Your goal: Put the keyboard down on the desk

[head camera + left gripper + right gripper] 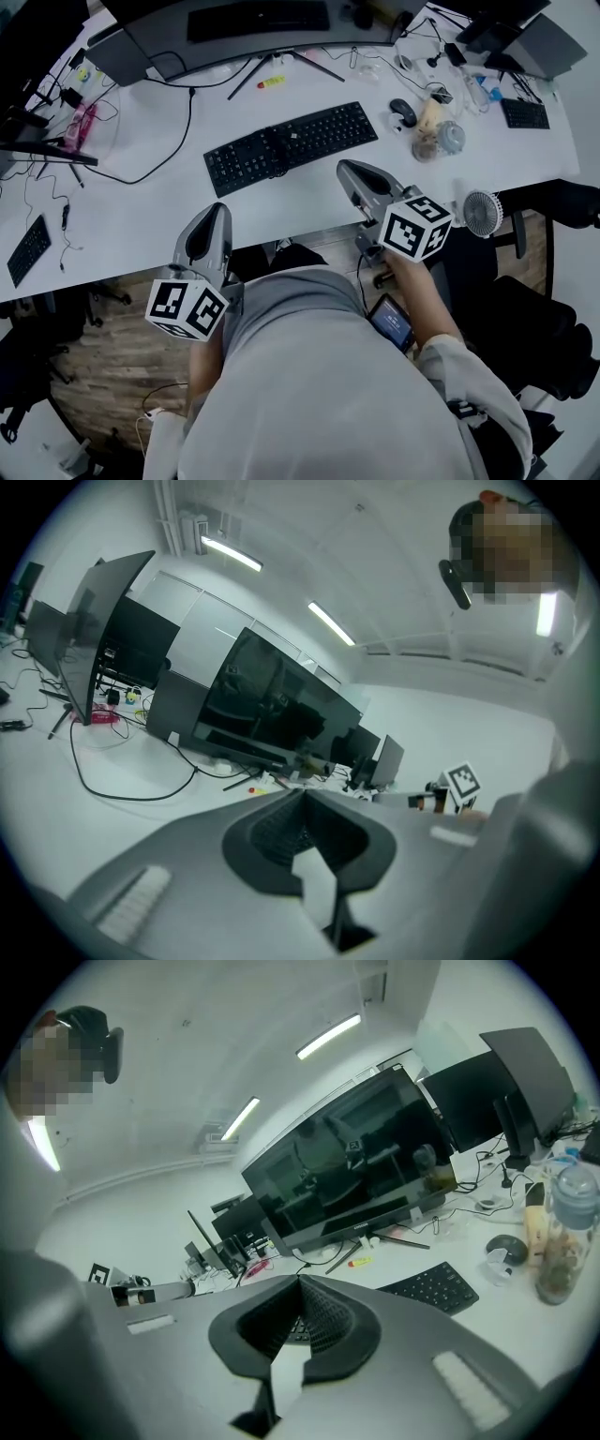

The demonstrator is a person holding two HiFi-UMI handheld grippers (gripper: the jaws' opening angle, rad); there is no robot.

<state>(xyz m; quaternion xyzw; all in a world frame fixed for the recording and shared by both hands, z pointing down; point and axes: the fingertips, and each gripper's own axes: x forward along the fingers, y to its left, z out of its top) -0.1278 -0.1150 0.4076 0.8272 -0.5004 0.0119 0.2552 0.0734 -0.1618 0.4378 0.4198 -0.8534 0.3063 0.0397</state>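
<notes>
The black keyboard (291, 145) lies flat on the white desk (141, 202), slanted, with its right end farther back. No gripper touches it. My left gripper (218, 210) hovers at the desk's front edge, just below the keyboard's left end, its jaws together and empty. In the left gripper view the left gripper (302, 795) shows its jaws meeting. My right gripper (343, 170) is over the front edge below the keyboard's right end, shut and empty. The right gripper view shows the right gripper (300, 1281) with tips touching and the keyboard (433, 1286) beyond them.
A curved monitor (253, 28) stands behind the keyboard, its stand legs and cables spread on the desk. A mouse (403, 111), a bottle (428, 122), a small fan (483, 211) and a keypad (525, 112) sit at the right. A second keyboard (28, 248) lies far left.
</notes>
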